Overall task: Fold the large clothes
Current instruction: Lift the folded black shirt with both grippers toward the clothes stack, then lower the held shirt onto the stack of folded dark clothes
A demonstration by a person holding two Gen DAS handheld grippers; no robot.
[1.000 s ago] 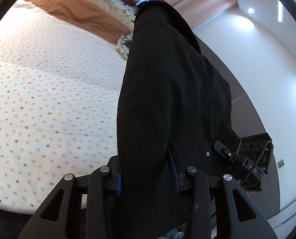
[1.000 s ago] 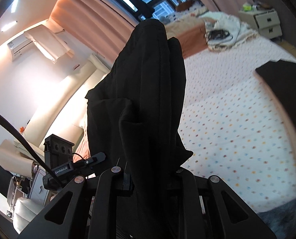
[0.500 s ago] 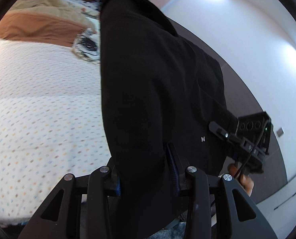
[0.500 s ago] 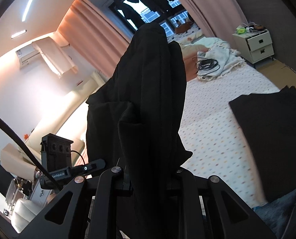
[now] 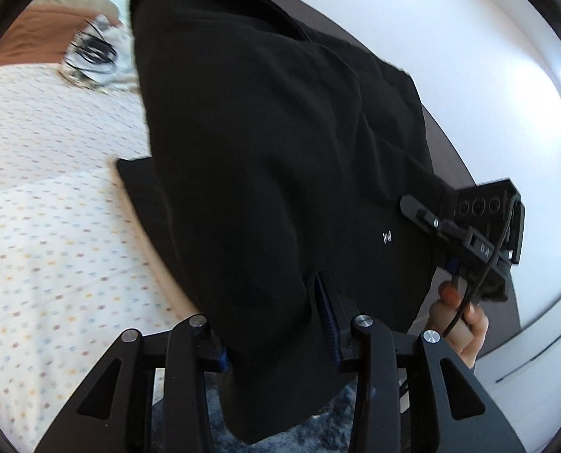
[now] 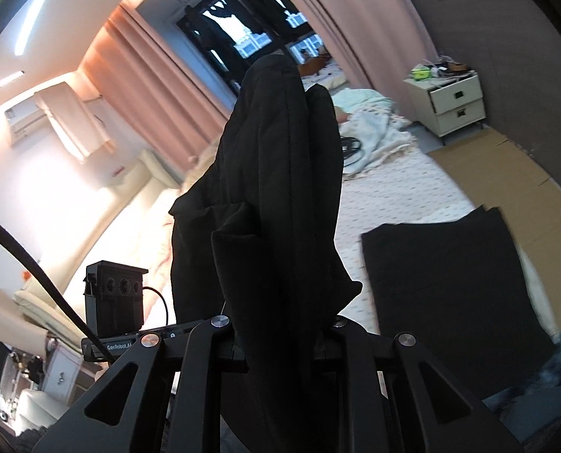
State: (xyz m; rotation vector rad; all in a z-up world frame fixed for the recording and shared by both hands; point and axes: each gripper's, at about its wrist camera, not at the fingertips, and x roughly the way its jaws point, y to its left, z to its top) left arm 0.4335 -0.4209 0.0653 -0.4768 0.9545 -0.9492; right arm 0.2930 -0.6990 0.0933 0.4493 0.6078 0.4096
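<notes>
Both the left tongs (image 5: 276,324) and right tongs (image 6: 280,339) grip a black garment (image 5: 280,158), holding it up above the bed (image 5: 54,226). Another dark cloth (image 6: 446,287) lies flat on the bed's dotted sheet.

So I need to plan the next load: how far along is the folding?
One dark garment already lies flat on the bed. In hand: both the left gripper and right gripper clamp a black garment, held up bunched. Left: lay it down and fold it.
</notes>
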